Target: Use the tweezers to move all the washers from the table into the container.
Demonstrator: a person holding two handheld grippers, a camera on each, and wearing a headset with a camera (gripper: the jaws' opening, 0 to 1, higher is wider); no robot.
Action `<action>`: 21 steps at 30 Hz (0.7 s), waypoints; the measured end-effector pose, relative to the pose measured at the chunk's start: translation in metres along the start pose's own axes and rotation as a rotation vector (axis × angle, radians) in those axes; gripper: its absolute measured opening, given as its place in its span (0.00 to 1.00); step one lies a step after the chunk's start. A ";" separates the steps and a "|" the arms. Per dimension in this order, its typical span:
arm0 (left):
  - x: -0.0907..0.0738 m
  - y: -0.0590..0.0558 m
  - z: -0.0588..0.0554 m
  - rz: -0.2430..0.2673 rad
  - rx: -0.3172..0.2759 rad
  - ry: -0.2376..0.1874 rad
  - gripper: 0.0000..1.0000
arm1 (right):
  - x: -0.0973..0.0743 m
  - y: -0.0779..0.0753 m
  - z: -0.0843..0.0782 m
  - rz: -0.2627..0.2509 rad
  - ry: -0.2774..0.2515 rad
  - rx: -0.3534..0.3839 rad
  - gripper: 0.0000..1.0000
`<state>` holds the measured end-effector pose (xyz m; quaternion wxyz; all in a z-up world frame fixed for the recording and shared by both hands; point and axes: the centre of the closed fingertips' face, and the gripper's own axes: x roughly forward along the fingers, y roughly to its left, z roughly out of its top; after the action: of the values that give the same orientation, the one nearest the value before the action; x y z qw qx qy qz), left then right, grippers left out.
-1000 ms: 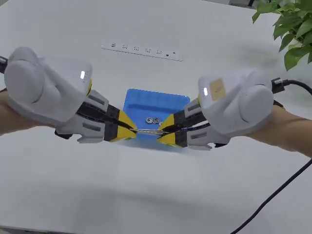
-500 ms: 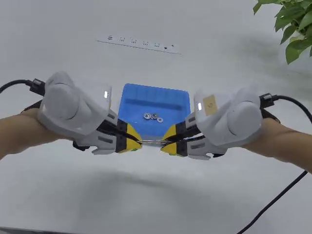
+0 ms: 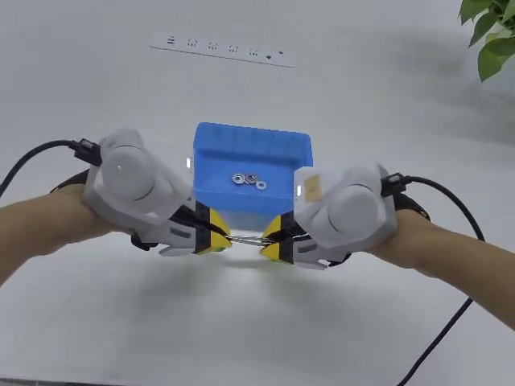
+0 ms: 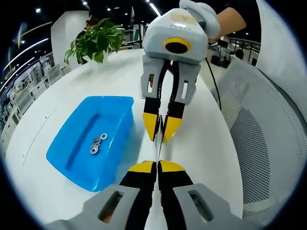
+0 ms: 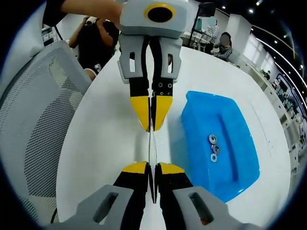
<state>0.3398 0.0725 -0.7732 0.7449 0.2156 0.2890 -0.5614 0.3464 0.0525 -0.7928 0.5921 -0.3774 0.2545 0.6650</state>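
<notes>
I hold the tweezers (image 3: 245, 240) at both ends
Left gripper (image 3: 219, 240), right gripper (image 3: 272, 244) clenched on them; washers (image 3: 249, 179) in the container (image 3: 241, 138).

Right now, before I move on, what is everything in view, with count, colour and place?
container: one, blue, mid-table, just beyond the grippers
washers: three, silvery, clustered inside the container
tweezers: one, thin metal, held between the two grippers
power strip: one, white, far side of the table
plant: one, green, far right corner
table: one, white, under everything
mesh chair: one, grey, beside the table
cables: two, black, one trailing from each gripper
left gripper: one, white with yellow-tipped black fingers, shut on the tweezers
right gripper: one, same colours, shut on the tweezers' other end
</notes>
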 end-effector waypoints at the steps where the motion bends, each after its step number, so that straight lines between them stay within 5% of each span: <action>1: 0.001 0.000 -0.002 -0.002 -0.010 0.006 0.06 | 0.000 0.000 0.000 0.002 0.002 0.001 0.09; 5: 0.003 0.002 -0.006 -0.008 -0.068 0.011 0.07 | 0.003 0.000 -0.002 0.011 0.014 0.010 0.09; 15: 0.011 0.000 -0.017 -0.006 -0.047 0.067 0.07 | 0.008 0.005 -0.004 0.028 0.028 0.030 0.10; 17: 0.012 -0.003 -0.020 -0.011 -0.050 0.074 0.07 | 0.008 0.008 -0.004 0.054 0.026 0.081 0.11; 21: 0.012 -0.003 -0.019 -0.004 -0.060 0.067 0.07 | 0.007 0.008 -0.005 0.052 0.024 0.055 0.11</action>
<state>0.3357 0.0757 -0.7954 0.7398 0.2114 0.3309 -0.5464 0.3398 0.0509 -0.8021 0.5817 -0.3622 0.2893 0.6684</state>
